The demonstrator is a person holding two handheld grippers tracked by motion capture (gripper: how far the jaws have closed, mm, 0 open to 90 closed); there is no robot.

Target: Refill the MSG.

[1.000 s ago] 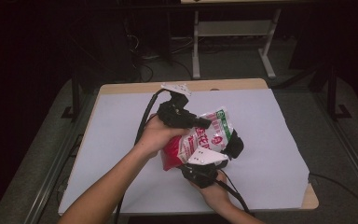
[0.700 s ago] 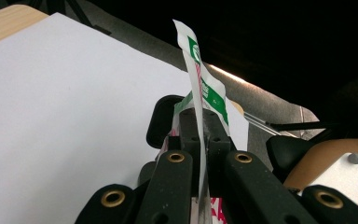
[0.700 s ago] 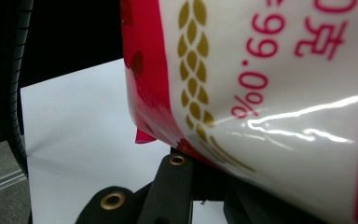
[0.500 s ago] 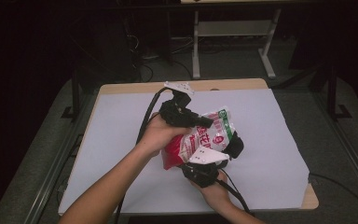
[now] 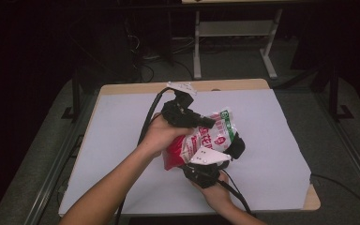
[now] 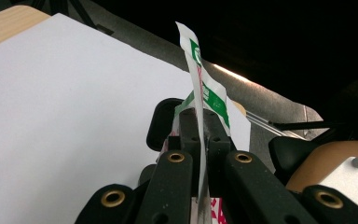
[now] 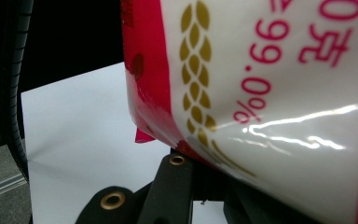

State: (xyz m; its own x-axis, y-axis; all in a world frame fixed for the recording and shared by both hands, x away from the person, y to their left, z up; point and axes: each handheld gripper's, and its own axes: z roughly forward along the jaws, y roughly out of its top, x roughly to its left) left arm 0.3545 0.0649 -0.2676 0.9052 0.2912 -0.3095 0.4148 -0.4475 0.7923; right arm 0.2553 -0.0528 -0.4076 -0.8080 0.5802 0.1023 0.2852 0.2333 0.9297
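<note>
A red-and-white snack bag [image 5: 201,140] with a green-printed top edge is held up above the middle of the counter [image 5: 272,140], which is covered by a white sheet, between the two grippers. The left gripper [image 5: 201,123] comes at the bag from the upper left; in the left gripper view its fingers [image 6: 189,135] are pressed together on the thin sealed top edge of the bag [image 6: 200,88], which stands upright out of them. The right gripper [image 5: 218,161], carrying a grey three-cornered plate, sits under the bag's near, lower end. In the right gripper view the bag [image 7: 270,93] hangs close over its black fingers [image 7: 172,186], showing gold wheat ears and red print; the fingers appear to be closed on its bottom edge, though the pinch itself is hidden behind the bag.
</note>
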